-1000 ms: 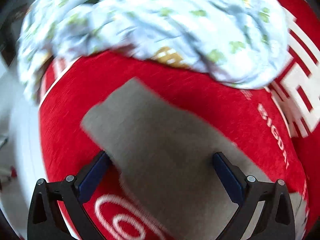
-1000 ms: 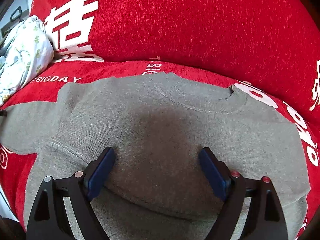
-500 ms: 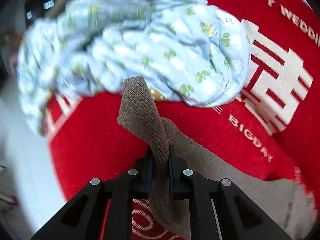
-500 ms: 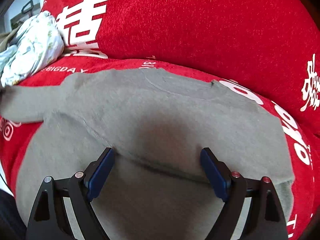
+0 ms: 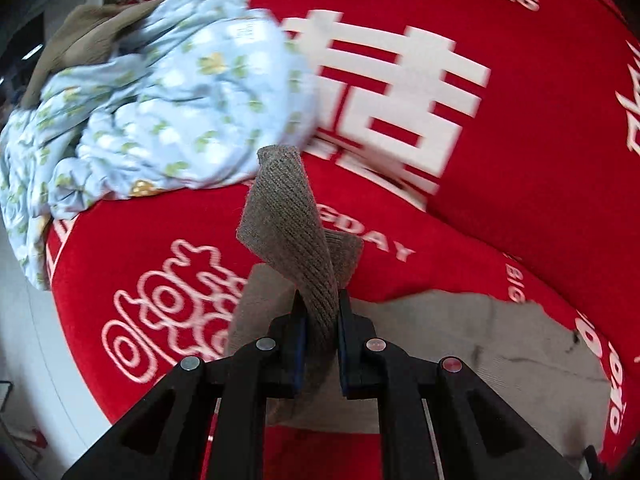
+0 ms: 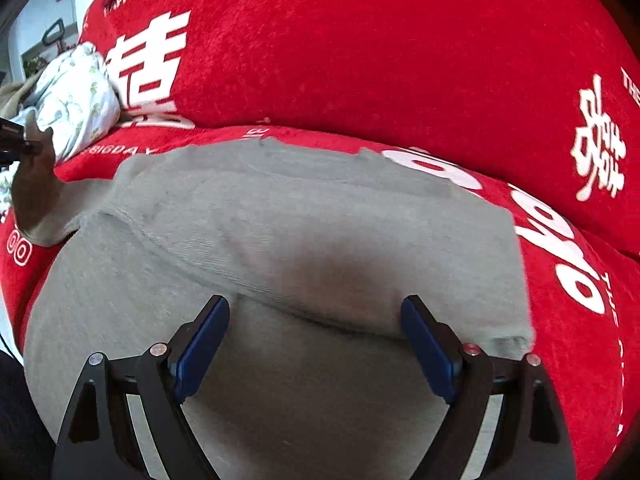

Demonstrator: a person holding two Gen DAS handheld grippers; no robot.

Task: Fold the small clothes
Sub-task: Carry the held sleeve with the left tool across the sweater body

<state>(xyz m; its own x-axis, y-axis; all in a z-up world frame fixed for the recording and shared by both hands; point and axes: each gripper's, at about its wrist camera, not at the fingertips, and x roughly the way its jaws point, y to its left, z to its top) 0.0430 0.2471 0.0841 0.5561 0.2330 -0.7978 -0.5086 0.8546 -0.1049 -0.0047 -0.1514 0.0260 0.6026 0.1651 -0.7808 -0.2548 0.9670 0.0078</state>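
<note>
Jaws on the left gripper (image 5: 321, 312) are clamped narrow on the sleeve cuff (image 5: 288, 216) of the grey knit sweater (image 5: 480, 344); blue pads press both sides of the ribbed fabric. Cuff stands up out of the pinch, twisted, rib texture clear. Rest of the sweater lies flat on the red plush sofa cover (image 5: 520, 160), white printed characters and lettering on it. Left wrist view alone shows detail of the crumpled light-blue floral cloth (image 5: 168, 92) at the cover's far left, with a tan garment (image 5: 80, 40) behind it.

Right wrist view: right gripper (image 6: 316, 340) jaws are wide apart, holding nothing, hovering over the sweater body (image 6: 300, 240). Only this view shows the whole torso spread on the seat (image 6: 560, 320), neckline toward the backrest (image 6: 360, 40), a fold ridge running across between the pads. Lifted sleeve (image 6: 36, 192) is at the left edge, floral cloth (image 6: 76, 100) beyond it.
</note>
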